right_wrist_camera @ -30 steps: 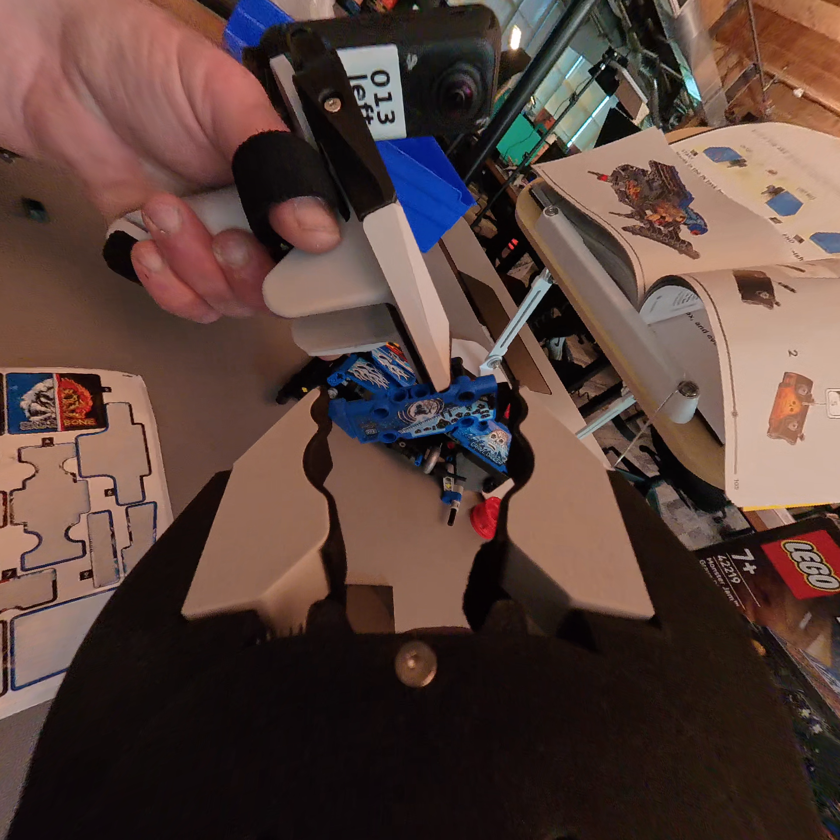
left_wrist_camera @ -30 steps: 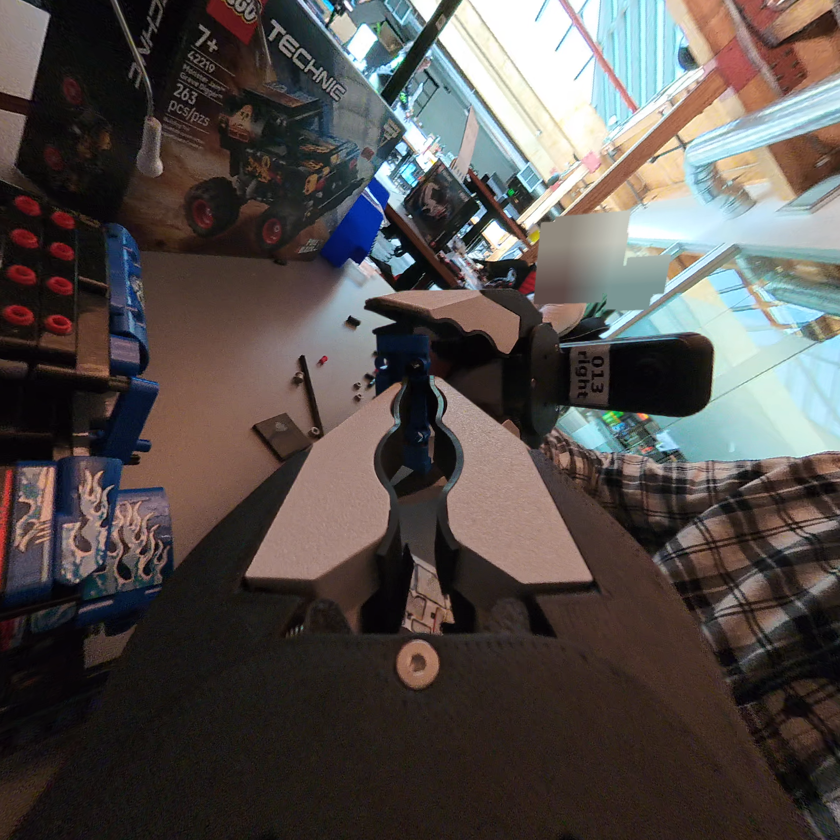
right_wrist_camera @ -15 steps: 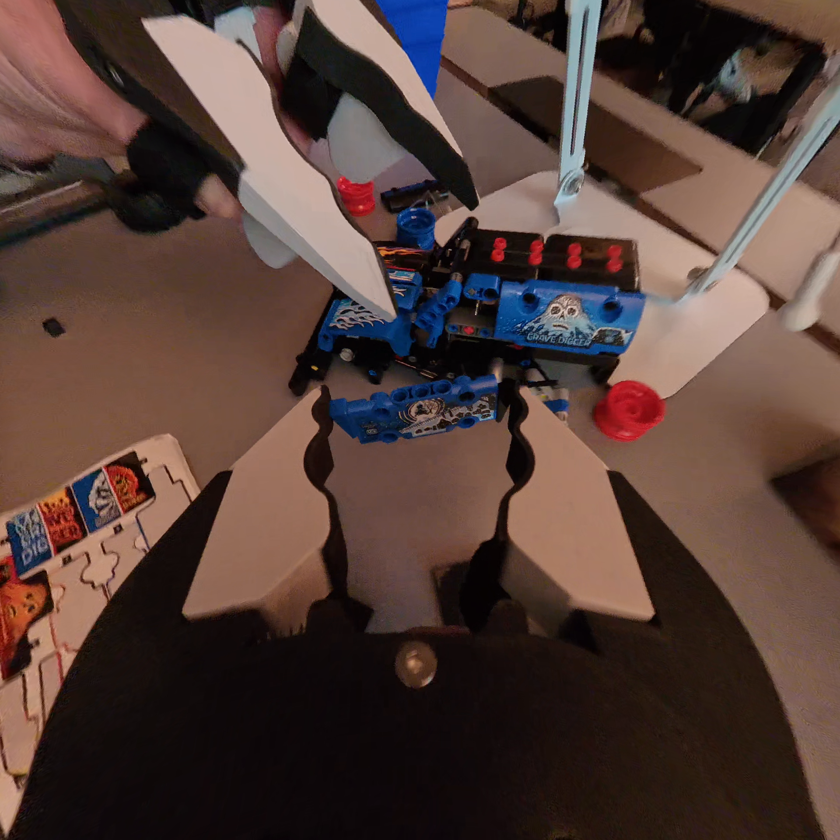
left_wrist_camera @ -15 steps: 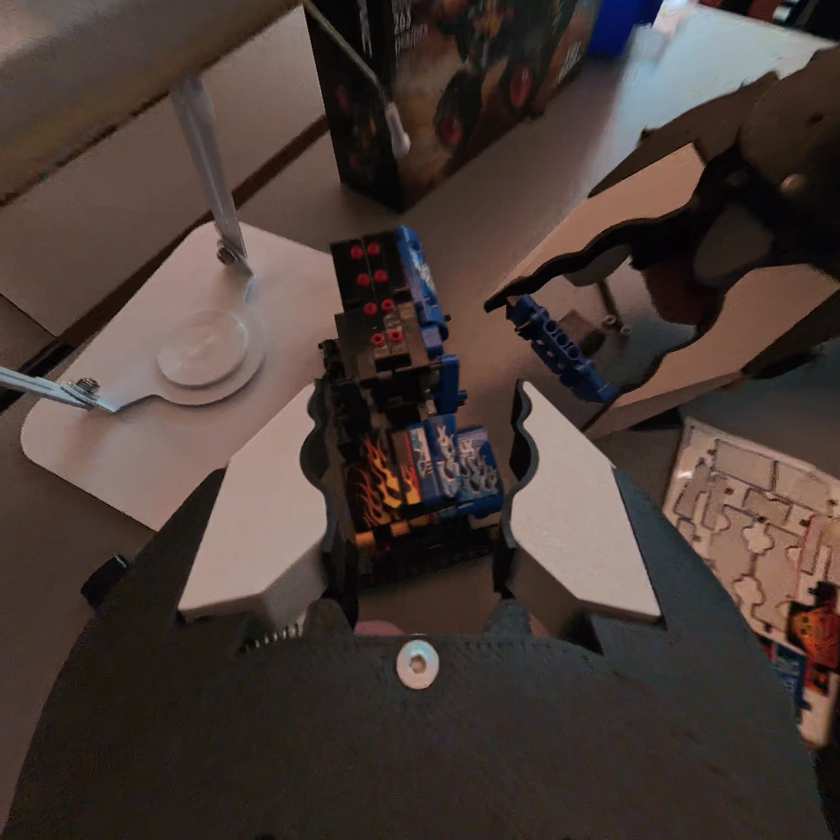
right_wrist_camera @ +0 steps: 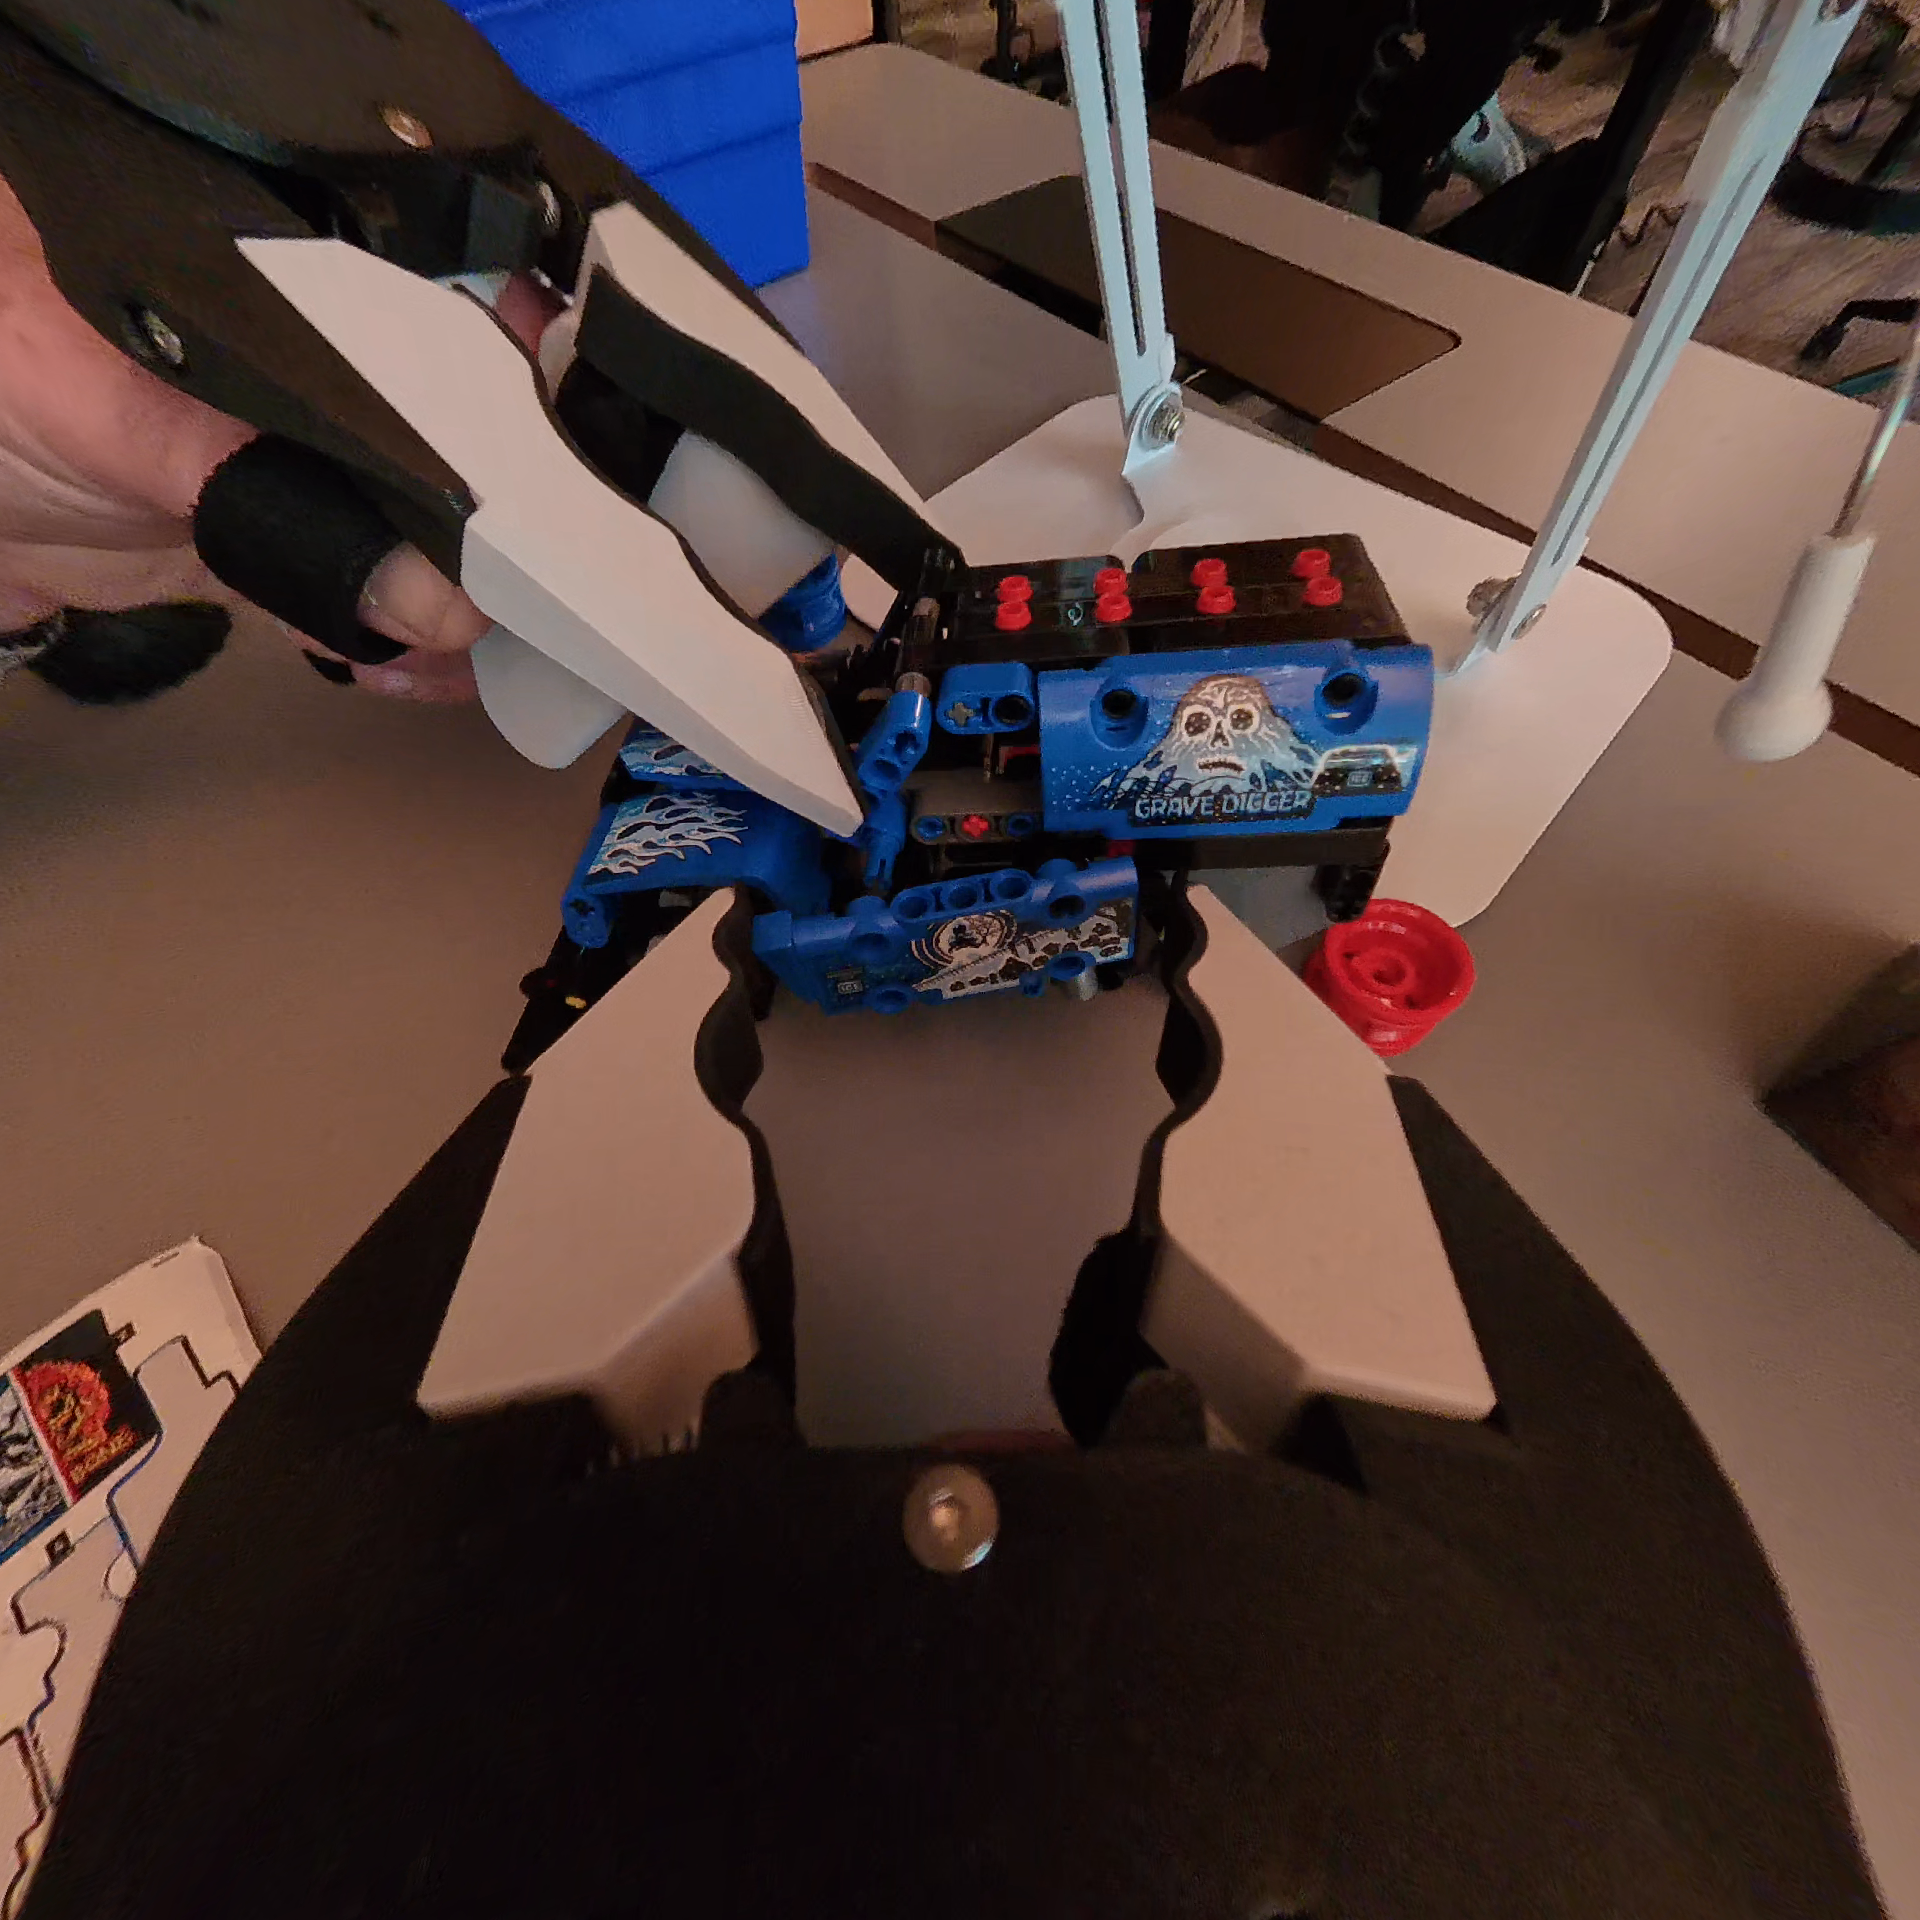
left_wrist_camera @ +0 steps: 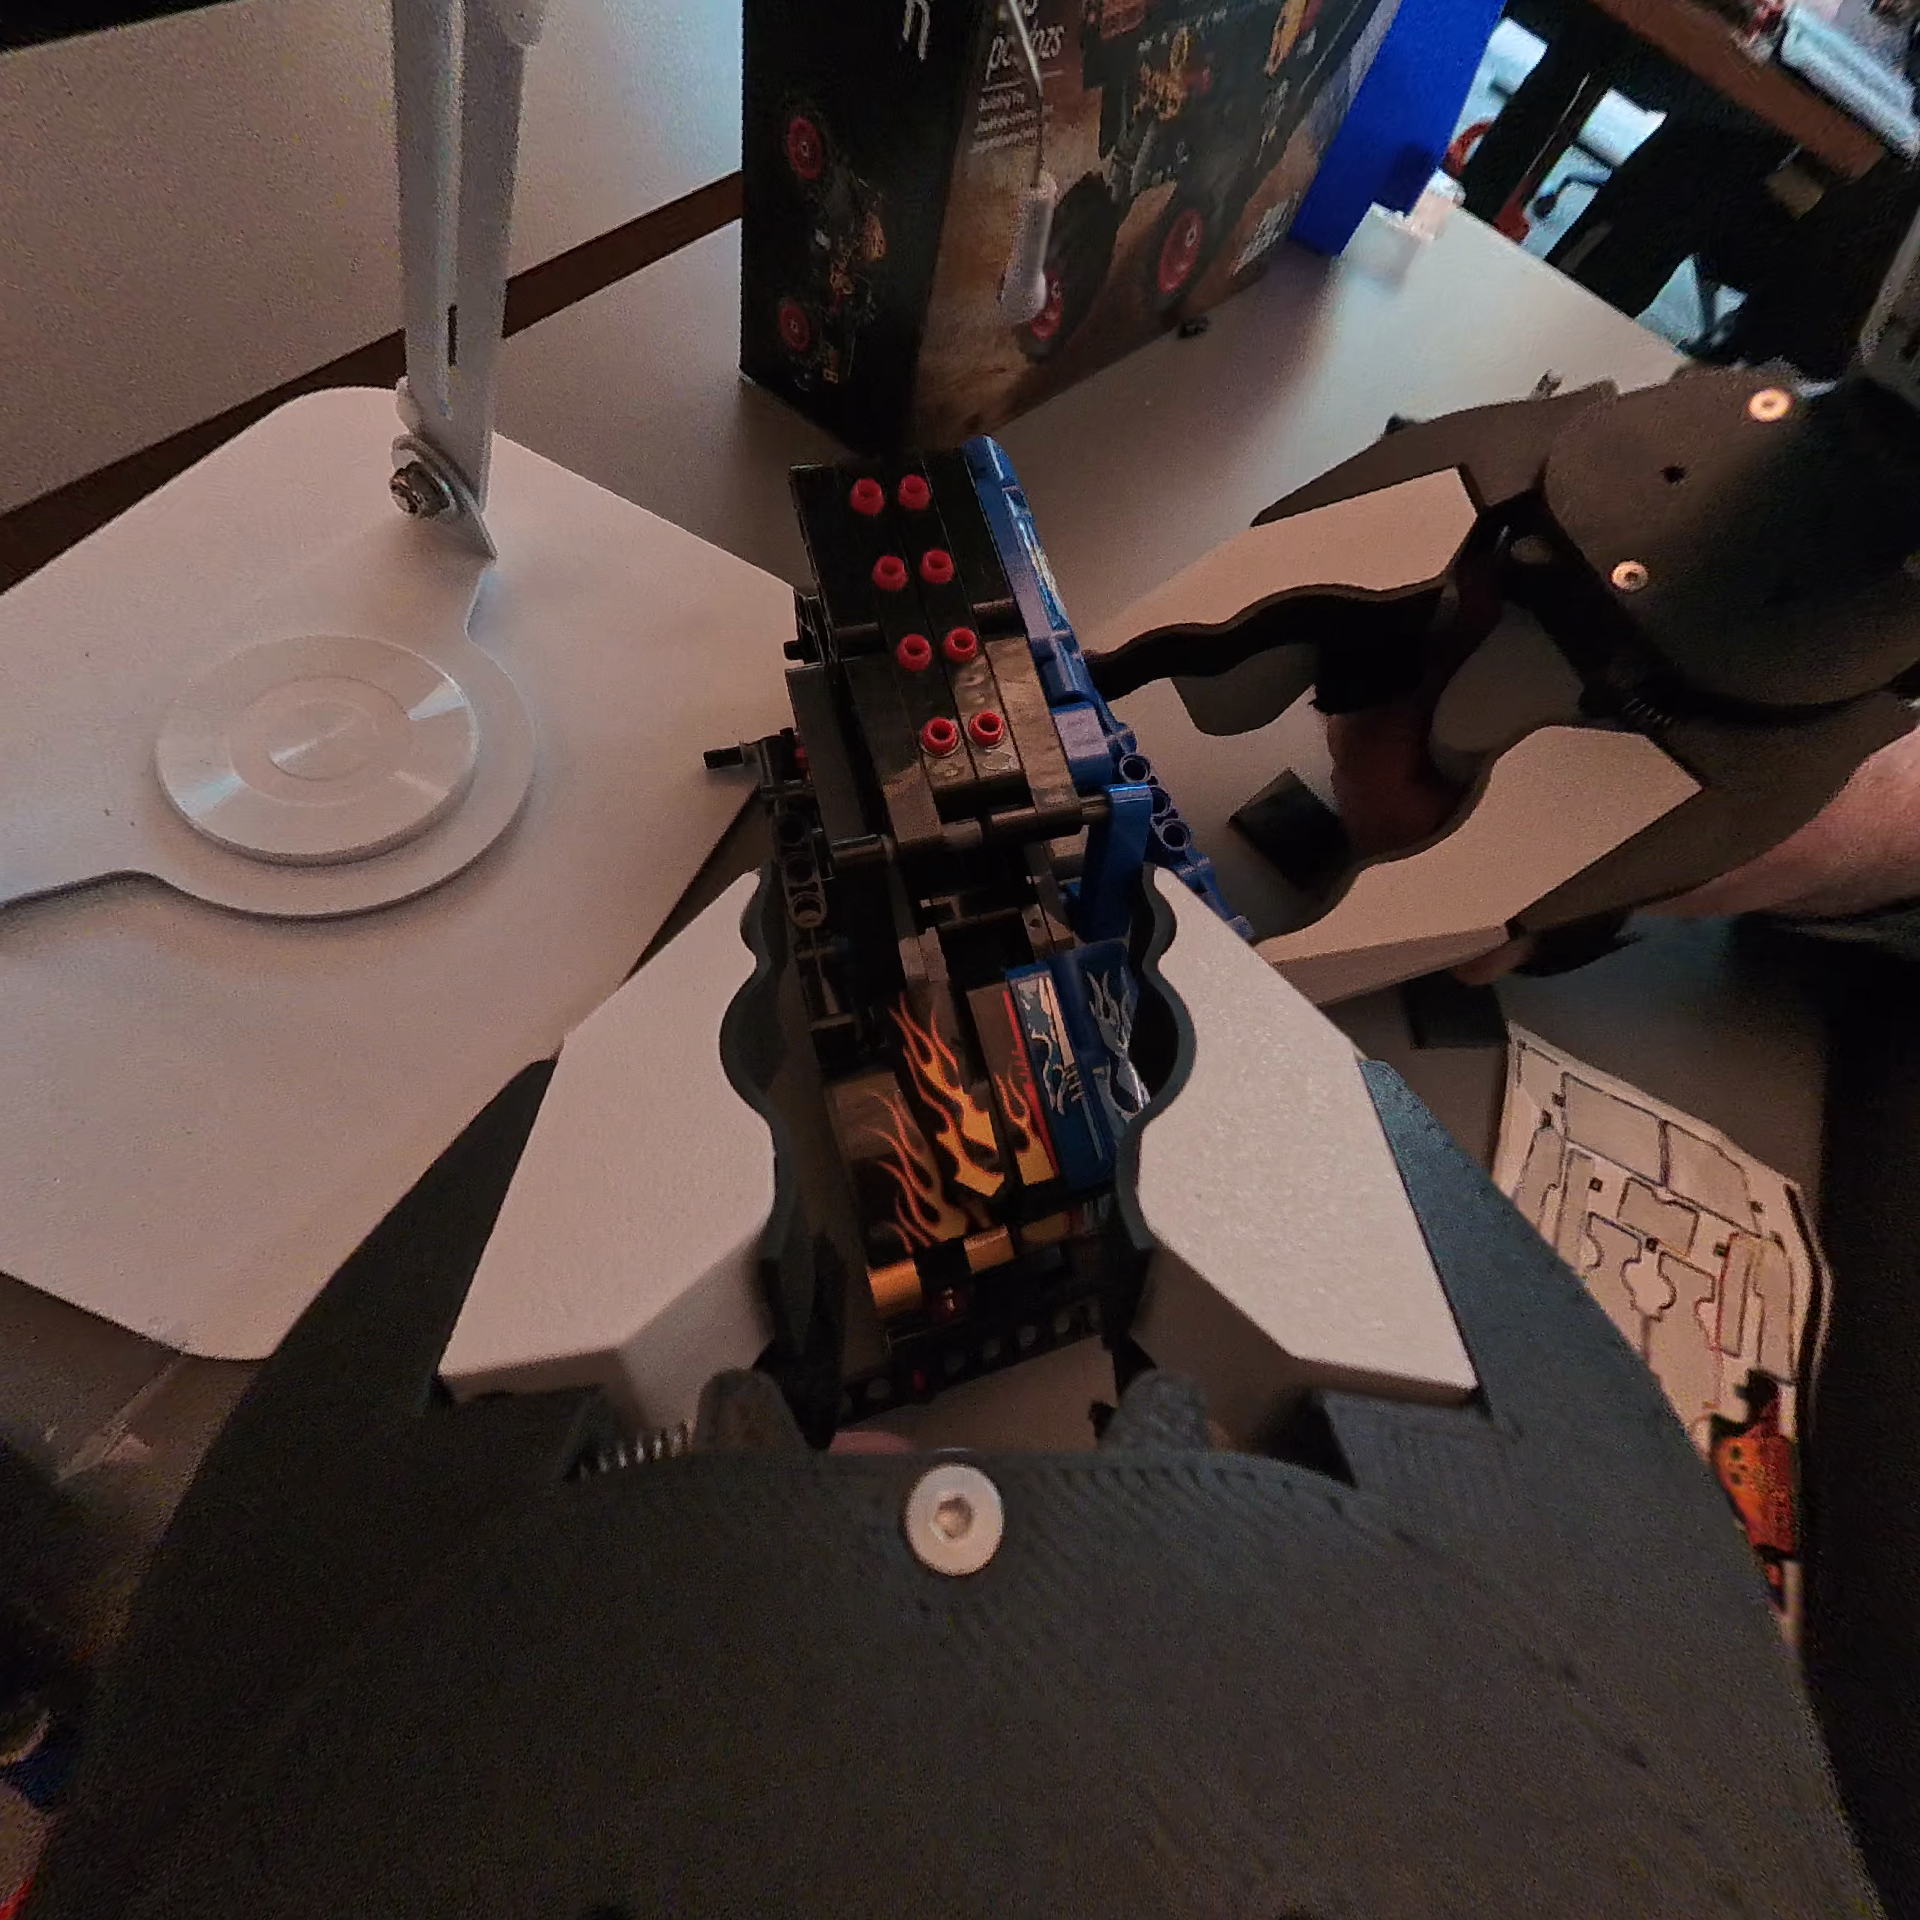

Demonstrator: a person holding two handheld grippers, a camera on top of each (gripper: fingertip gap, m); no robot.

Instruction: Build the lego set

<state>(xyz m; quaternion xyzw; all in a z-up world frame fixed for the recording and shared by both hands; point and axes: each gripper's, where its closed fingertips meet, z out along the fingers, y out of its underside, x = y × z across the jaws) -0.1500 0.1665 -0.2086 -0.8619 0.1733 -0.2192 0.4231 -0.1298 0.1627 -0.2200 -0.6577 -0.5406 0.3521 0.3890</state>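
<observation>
Two tongs | left tongs (left_wrist_camera: 951,914) grip black-blue truck body (left_wrist_camera: 940,727) | right tongs (right_wrist_camera: 951,935) clamp blue stickered panel (right_wrist_camera: 951,940)

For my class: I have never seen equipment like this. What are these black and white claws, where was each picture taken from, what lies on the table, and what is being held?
A person holds a two-fingered tool in each hand, each with a camera looking along its fingers. The left tool grips the half-built toy truck. The right tool holds a blue panel against its side. Nearby lie a red wheel, a sticker sheet, the set's box and a white stand base.
</observation>
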